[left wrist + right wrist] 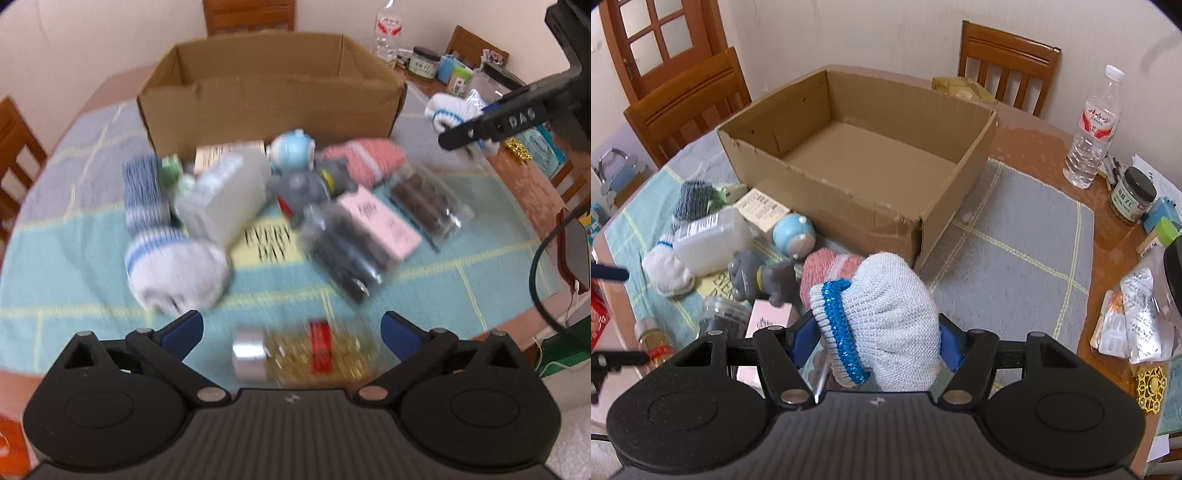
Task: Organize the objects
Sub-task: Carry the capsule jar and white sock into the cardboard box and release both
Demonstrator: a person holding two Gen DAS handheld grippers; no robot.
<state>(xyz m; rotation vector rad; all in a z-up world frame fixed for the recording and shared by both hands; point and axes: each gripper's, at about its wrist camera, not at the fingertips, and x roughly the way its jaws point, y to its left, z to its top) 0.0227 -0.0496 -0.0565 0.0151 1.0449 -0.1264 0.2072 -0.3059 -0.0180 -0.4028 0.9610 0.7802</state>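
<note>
White knit with a bright blue cuff band, a rolled sock bundle [882,325] sits pinched between the blue pads of the right gripper [877,341]. Its long axis runs roughly across the jaws, cuff end toward the left pad and rounded end toward the right. The bundle is held above the table, near the front corner of the cardboard box [827,192], whose inside shows only bare cardboard.

From the left wrist view, the left gripper [291,330] has its jaws spread wide and nothing pressed between them. A small bottle [295,354] with a silver cap, golden contents and a red label lies on its side between the open fingers, cap pointing left, on the checked cloth [74,266]; the view is blurred, so contact with the pads cannot be judged.

Other items are clustered on the cloth in front of the box: a second white sock bundle [177,269], a blue striped sock roll [144,188], a translucent plastic container [225,199], a pink sock roll [365,158], a grey toy figure [757,280], a round blue toy [794,232] and a pink carton [384,225].
</note>
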